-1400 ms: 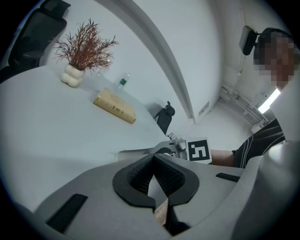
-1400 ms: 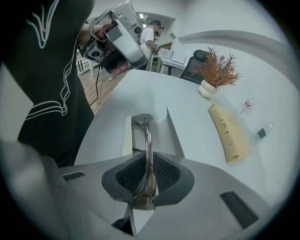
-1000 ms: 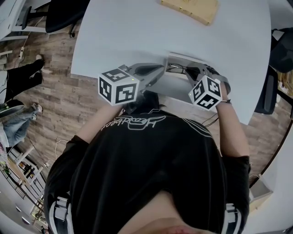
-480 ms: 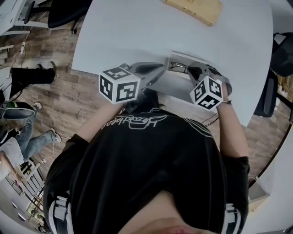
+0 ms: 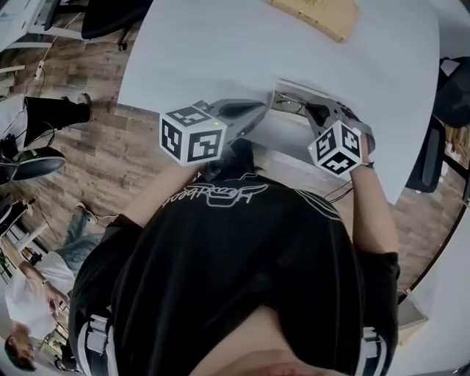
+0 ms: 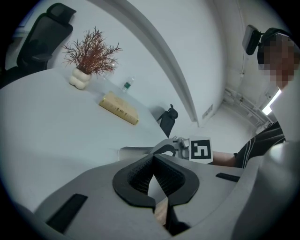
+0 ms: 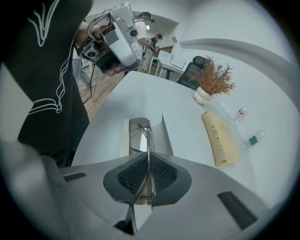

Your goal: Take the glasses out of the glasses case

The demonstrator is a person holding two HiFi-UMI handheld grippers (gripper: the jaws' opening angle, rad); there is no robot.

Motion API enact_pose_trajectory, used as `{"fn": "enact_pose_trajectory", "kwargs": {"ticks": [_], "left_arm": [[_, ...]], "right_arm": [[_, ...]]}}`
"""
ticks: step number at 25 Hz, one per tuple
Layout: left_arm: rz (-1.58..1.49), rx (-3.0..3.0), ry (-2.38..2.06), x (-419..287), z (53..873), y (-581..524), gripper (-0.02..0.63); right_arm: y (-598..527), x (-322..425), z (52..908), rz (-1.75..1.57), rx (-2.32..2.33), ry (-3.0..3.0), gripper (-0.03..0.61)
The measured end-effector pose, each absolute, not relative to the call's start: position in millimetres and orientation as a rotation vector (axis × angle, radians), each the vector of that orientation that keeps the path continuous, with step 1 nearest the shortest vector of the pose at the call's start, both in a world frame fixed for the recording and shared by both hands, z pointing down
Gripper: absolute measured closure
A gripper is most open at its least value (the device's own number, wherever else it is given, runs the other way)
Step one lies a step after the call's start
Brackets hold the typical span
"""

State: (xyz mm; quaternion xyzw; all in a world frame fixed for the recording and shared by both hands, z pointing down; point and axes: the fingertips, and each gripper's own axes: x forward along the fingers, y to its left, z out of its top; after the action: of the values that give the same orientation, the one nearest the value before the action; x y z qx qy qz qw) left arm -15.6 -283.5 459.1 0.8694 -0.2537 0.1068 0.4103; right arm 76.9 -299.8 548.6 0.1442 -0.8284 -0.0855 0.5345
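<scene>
The open pale grey glasses case (image 5: pixel 283 131) lies on the white table (image 5: pixel 220 51) close to its near edge. Thin wire-framed glasses (image 7: pixel 148 136) run from over the case (image 7: pixel 165 136) back between the pads of my right gripper (image 7: pixel 148 164), which is shut on the frame. In the head view that right gripper (image 5: pixel 314 110) stands at the case's right end. My left gripper (image 5: pixel 257 115) sits just off the case's left end, its pads (image 6: pixel 140 176) meeting at the tips with nothing between them. From the left gripper (image 6: pixel 153 159) the case (image 6: pixel 133 152) shows just ahead.
A tan wooden block (image 5: pixel 316 15) lies farther back on the table, with a white vase of dried twigs (image 7: pixel 206 93) and small bottles (image 7: pixel 253 139) beyond. Wood floor (image 5: pixel 132 169) lies below the table's near edge. An office chair (image 5: pixel 448 81) stands at the right.
My right gripper has shifted slightly right with the glasses in it. The left gripper has barely moved. People on the floor at the left have walked on.
</scene>
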Motion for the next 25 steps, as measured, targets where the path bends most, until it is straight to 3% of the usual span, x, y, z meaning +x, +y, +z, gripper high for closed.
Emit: {"fn": "enact_pose_trajectory", "kwargs": {"ticks": [13, 25], "left_arm": [[0.221, 2.23, -0.673, -17.6, 434.5, -257.6, 0.606], [0.106, 2.328, -0.68, -5.9, 379.0, -222.8, 0.606]], "right_arm": [[-301.4, 67.0, 484.3, -0.362, 0.511, -2.048, 0.558], [-253.9, 87.9, 384.8, -0.25, 0.853, -2.288, 0.558]]}}
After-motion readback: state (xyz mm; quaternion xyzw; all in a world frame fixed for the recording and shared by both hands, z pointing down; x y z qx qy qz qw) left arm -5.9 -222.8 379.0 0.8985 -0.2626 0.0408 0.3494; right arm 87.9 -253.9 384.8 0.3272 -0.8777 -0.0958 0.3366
